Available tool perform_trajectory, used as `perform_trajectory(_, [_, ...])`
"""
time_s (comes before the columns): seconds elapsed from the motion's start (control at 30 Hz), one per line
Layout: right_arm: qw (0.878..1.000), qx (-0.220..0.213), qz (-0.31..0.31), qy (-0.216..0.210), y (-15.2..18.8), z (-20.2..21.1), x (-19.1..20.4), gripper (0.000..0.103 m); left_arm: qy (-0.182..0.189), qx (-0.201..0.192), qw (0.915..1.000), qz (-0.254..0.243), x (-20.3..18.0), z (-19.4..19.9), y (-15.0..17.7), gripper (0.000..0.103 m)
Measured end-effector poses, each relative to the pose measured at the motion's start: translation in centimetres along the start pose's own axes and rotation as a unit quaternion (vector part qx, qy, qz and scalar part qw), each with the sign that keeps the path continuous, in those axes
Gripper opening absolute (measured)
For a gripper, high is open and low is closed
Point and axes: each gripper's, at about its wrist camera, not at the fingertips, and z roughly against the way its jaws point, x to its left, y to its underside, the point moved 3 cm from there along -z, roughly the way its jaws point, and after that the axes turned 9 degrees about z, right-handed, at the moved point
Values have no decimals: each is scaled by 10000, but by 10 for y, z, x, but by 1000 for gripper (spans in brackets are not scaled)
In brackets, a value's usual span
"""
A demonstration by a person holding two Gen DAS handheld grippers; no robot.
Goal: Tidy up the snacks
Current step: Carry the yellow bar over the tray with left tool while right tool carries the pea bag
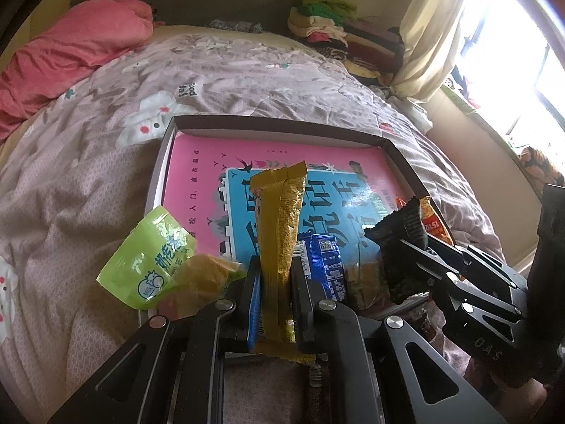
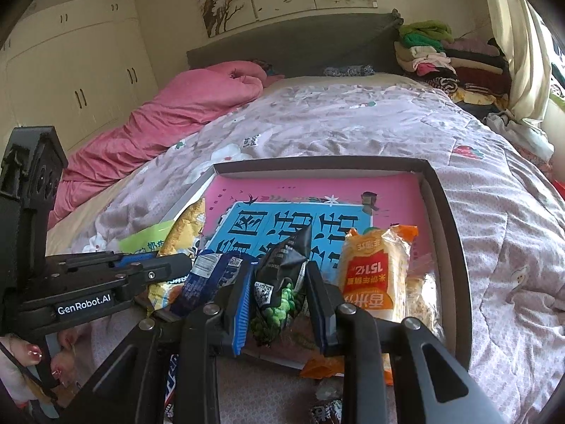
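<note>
Left gripper is clamped tight on a gold packet, which stands nearly upright between the pads with its crimped bottom end poking out behind the jaws. Right gripper is pinched on a black packet with green peas printed on it, its top corner sticking up past the fingertips. Both are held over the near edge of a shallow box sitting on the bed.

Just right of the gold packet there's a blue packet lying at the box's near edge, between the two grippers. Off the left side, a green packet hangs over the box's near-left corner, with a yellowish packet touching it. On the right side of the box, an orange-and-white rice cracker pack lies lengthwise near the right wall. The floor of the box is mostly a pink and blue printed sheet, bare toward the far edge.

A hand with painted nails shows low left in the right wrist view, holding the left gripper's handle. A pink blanket is bunched along the bed's far-left side, and a clothes pile sits at the far-right corner.
</note>
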Motion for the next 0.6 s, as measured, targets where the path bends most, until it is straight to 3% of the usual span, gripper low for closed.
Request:
perform_trajectory(0.43, [10000, -47, -75, -24, 1, 6, -1, 30, -32, 18, 10000, 40, 3, 0, -1, 16])
perform_trajectory(0.6, [10000, -65, -46, -26, 0, 8, 0, 30, -11, 46, 10000, 60, 3, 0, 0, 21])
